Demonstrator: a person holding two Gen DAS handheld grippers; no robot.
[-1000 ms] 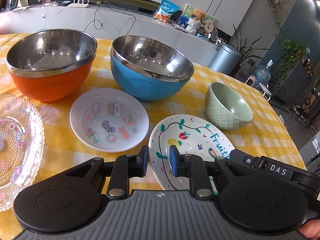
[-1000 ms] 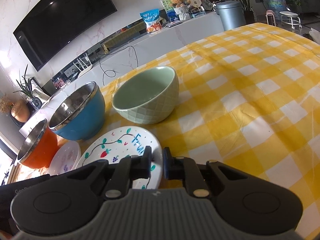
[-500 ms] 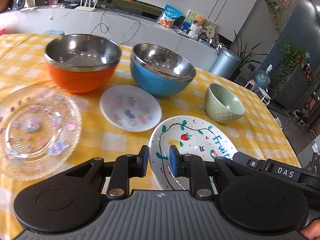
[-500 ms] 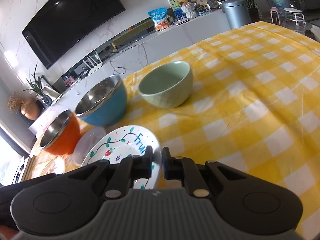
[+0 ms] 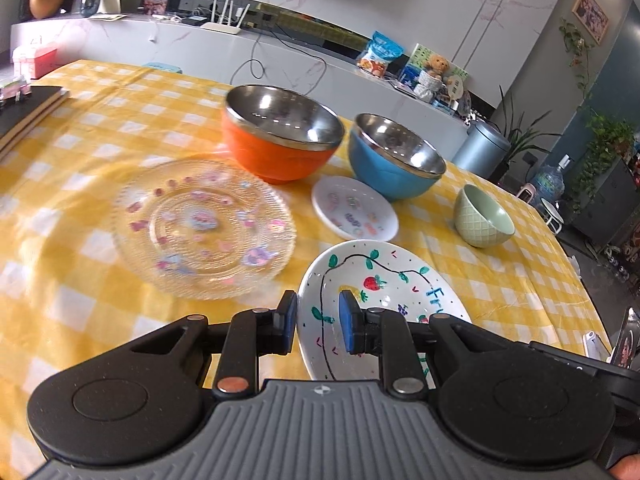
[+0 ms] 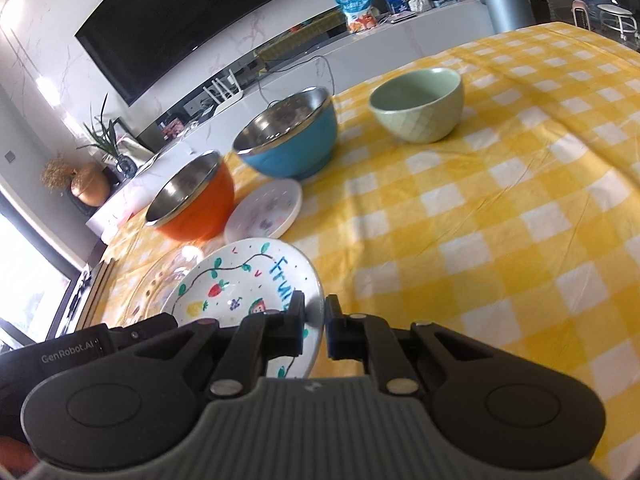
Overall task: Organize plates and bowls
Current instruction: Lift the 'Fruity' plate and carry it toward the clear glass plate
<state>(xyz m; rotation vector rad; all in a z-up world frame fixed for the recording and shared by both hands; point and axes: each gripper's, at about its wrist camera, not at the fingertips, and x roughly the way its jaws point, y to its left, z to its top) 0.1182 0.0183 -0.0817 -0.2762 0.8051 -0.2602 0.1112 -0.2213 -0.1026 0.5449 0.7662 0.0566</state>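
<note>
Both grippers clamp the fruit-painted plate [image 5: 384, 280] by opposite edges: the left gripper [image 5: 318, 322] has its blue-padded jaws closed over the plate's left rim, one pad above the painted face and one outside it, and the right gripper [image 6: 315, 322] pinches the rim on the side by the blue lettering, its jaws nearly together with only the thin edge between them. That plate, white with a black vine, green leaves, a strawberry and a pineapple, sits tilted and lifted off the yellow checked tablecloth [image 6: 500, 208]; whether any part of it touches the cloth cannot be told. Taking the painted plate as the landmark, the clear glass plate [image 5: 202, 228] with pastel stickers lies just beside it on its left, flat on the cloth and blurred. Beyond the painted plate lies the small white plate [image 5: 354, 208], also flat, near but apart from it. Behind that small plate stand the orange bowl [image 5: 280, 140] and the blue bowl [image 5: 394, 164], both steel-lined, upright, close together. The pale green bowl [image 5: 482, 216] stands upright beyond the painted plate to its right, well apart from the steel pair.
</note>
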